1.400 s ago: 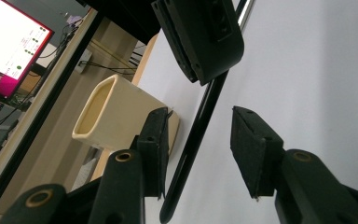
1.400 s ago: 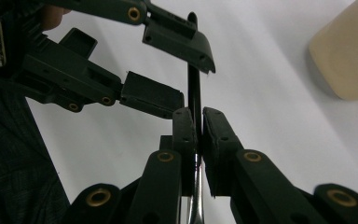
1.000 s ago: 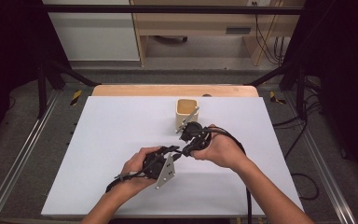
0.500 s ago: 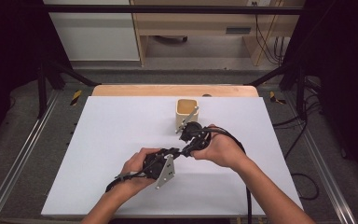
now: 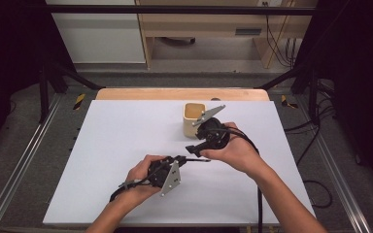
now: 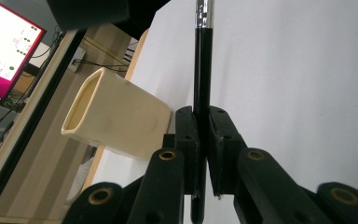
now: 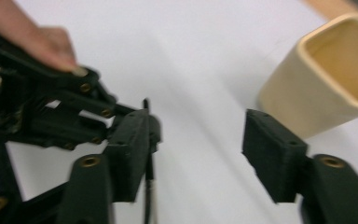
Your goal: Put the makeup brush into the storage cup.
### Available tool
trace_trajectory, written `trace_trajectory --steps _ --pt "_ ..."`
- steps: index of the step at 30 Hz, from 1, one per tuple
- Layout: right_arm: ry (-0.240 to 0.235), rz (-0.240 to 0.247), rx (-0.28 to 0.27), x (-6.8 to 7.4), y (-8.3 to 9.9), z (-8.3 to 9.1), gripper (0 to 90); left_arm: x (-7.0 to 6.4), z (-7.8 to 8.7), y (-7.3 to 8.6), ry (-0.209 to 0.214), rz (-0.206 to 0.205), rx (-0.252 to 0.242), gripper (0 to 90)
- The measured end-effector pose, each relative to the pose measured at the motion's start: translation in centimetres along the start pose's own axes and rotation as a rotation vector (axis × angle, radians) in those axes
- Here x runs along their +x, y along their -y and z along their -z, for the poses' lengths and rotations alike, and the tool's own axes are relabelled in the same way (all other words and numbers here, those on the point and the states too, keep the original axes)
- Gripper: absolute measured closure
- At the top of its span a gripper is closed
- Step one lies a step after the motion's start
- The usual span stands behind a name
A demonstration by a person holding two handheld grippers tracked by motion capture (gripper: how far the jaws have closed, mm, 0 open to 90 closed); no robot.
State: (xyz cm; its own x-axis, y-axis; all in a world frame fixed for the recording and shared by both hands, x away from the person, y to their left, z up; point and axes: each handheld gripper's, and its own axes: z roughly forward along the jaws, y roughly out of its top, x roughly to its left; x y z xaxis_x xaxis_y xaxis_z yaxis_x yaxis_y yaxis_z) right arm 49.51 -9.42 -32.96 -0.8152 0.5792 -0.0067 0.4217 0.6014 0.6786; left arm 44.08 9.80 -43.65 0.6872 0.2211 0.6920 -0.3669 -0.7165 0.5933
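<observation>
A slim black brush handle [image 6: 201,70] is clamped between the left gripper's [image 6: 202,140] jaws over the desk's [image 5: 107,145] middle, seemingly offered to the wide-open right gripper [image 7: 196,154], for the cream square cup [image 5: 193,119] near the far edge.

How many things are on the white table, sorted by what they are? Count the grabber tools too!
Cream square cups: 1
Thin black sticks with a silver band, pinched in the left gripper: 1
Grippers, counting the open right gripper: 2
Total: 4
</observation>
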Motion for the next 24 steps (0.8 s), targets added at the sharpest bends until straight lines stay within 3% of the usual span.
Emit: trace_trajectory --steps 4,10,19,22,24 --pt "0.086 -0.003 -0.060 -0.5 0.9 0.3 21.9 0.1 0.3 0.3 -0.005 0.034 -0.005 83.8" --pt "0.169 -0.030 -0.140 -1.5 2.5 1.0 10.5 0.6 1.4 0.6 -0.019 0.036 0.013 83.8" --pt "0.208 -0.071 -0.227 -2.6 5.4 2.2 5.4 1.3 2.3 1.0 -0.036 0.094 -0.005 83.9" --pt "0.211 -0.076 -0.236 -2.6 6.0 2.4 6.1 1.5 2.4 1.1 -0.038 0.106 -0.003 83.9" --pt "0.210 -0.075 -0.233 -2.6 6.3 2.4 6.2 1.6 2.6 1.3 -0.038 0.135 -0.010 83.9"
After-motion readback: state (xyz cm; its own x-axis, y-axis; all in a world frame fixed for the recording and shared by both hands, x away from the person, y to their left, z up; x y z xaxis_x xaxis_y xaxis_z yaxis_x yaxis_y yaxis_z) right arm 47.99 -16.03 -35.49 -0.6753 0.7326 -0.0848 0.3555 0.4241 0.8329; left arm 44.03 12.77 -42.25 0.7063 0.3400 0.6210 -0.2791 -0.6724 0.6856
